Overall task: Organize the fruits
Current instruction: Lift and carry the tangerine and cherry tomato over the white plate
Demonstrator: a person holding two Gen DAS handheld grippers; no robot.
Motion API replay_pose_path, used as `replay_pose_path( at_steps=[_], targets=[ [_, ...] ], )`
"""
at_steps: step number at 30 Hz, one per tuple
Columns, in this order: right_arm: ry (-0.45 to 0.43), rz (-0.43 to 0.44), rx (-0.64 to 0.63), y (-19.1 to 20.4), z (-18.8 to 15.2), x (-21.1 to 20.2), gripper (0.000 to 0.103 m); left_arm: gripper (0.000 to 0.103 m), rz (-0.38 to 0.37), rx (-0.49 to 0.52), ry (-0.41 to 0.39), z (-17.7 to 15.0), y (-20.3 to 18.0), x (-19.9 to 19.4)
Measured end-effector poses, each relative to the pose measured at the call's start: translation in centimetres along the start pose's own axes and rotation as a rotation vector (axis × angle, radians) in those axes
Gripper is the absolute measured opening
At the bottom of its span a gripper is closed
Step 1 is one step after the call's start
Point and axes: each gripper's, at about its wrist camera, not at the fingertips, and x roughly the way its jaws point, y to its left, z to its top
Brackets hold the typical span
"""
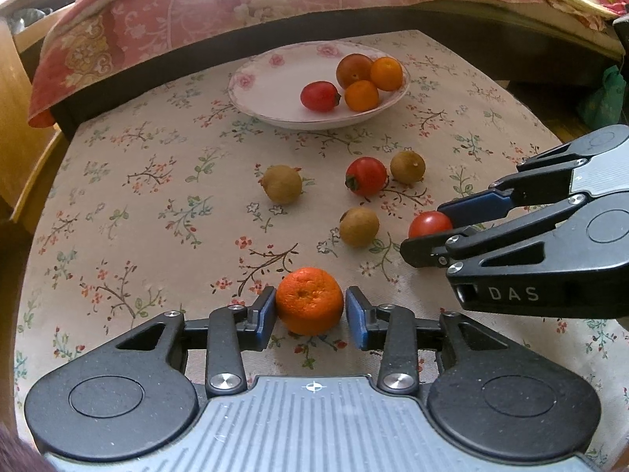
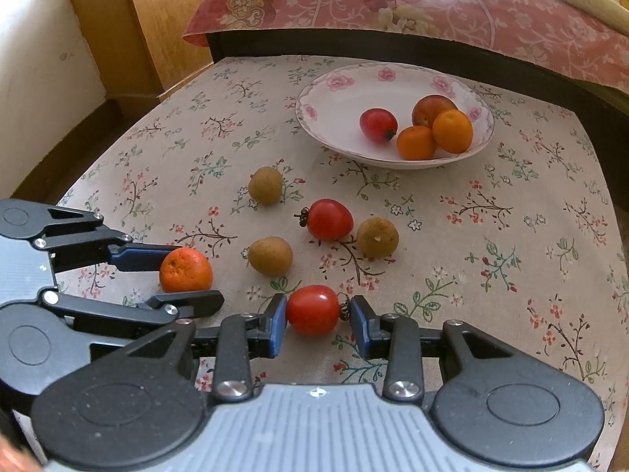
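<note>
Here, left gripper [image 1: 309, 316] around mandarin [image 1: 309, 301], right gripper [image 2: 317, 324] around tomato [image 2: 313, 309]

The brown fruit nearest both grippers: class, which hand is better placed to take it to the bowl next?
Neither is free: the left gripper brackets the orange, the right a tomato. Once emptied, probably the right: the brown fruit lies just ahead of it, with the bowl beyond.

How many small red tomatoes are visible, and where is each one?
3. One small red tomato lies in the floral white plate; a second sits loose mid-tablecloth among the brown fruits; a third sits between the right gripper's fingers. None seems hidden.
</note>
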Motion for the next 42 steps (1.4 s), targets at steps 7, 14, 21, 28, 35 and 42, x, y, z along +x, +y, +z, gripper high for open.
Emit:
replay_pose_path(
  at_steps=[7, 14, 21, 28, 35, 42],
  targets=[
    [-0.006, 0.01, 0.001, -0.2, -0.1, -0.1, 0.037, 0.049, -0.004, 0.002, -0.006, -0.1, 0.1, -0.1],
    [-0.005, 0.0, -0.013, 0.1, -0.2, -0.2, 0.037, 0.044, -0.016, 0.005, -0.01, -0.1, 0.1, -0.2],
    [-0.001, -0.007, -0.028, 0.4, -0.3, -0.7, 0.036, 0.043, -0.013, 0.015, -0.016, 0.1, -0.2, -0.5],
    [-0.013, -0.022, -0.022, 0.3, -0.4, -1.8, 0.036, 0.043, -0.017, 0.03, -0.037, 0.4, -0.7, -1.3],
    [-0.04, -0.046, -0.002, 0.2, -0.4, -3.3, 0.036, 0.043, -0.014, 0.046, -0.069, 0.8, -1.3, -2.2],
    [-0.075, -0.073, 0.025, 0.0, 0.0, -4.7, 0.036, 0.042, -0.008, 0.063, -0.108, 1.6, -1.8, -3.2]
  ],
)
